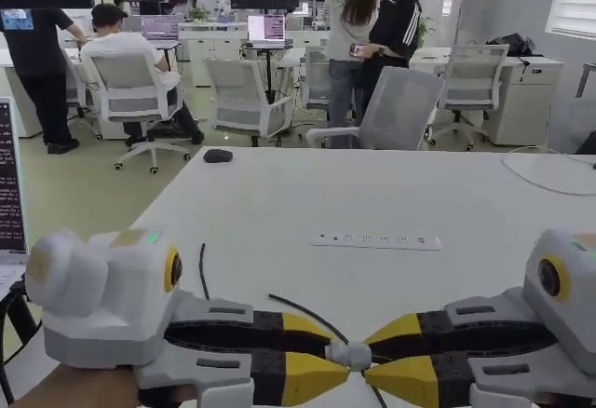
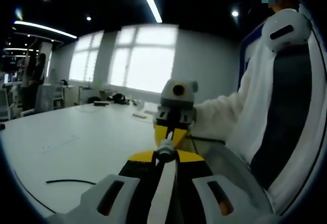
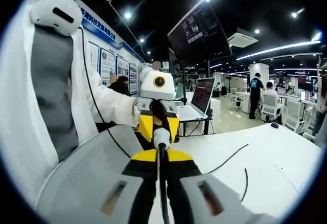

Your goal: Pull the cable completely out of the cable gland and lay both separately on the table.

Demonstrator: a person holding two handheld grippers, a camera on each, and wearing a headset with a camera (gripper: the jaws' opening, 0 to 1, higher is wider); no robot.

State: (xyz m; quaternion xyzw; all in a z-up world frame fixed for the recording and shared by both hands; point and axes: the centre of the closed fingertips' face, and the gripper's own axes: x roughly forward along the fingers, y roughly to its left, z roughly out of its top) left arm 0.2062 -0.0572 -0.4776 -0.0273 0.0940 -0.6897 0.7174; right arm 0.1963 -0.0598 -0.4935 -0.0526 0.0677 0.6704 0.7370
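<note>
Low over the front of the white table (image 1: 307,203), my two grippers point at each other tip to tip. Between the tips sits a small pale cable gland (image 1: 350,354). The left gripper (image 1: 328,363) is shut on the gland (image 2: 166,151). A thin black cable (image 1: 307,316) runs across the table into the gland and comes out below it. The right gripper (image 1: 374,367) is shut on this cable (image 3: 162,183), which lies between its jaws just behind the gland (image 3: 161,137). More loose cable (image 2: 66,182) lies on the table.
A white power strip (image 1: 375,239) lies mid-table and a dark mouse (image 1: 218,156) near the far edge. A thin white cord (image 1: 540,180) loops at the right. Office chairs (image 1: 396,110) and standing people (image 1: 372,26) are beyond the table. A laptop (image 3: 202,98) stands on a side desk.
</note>
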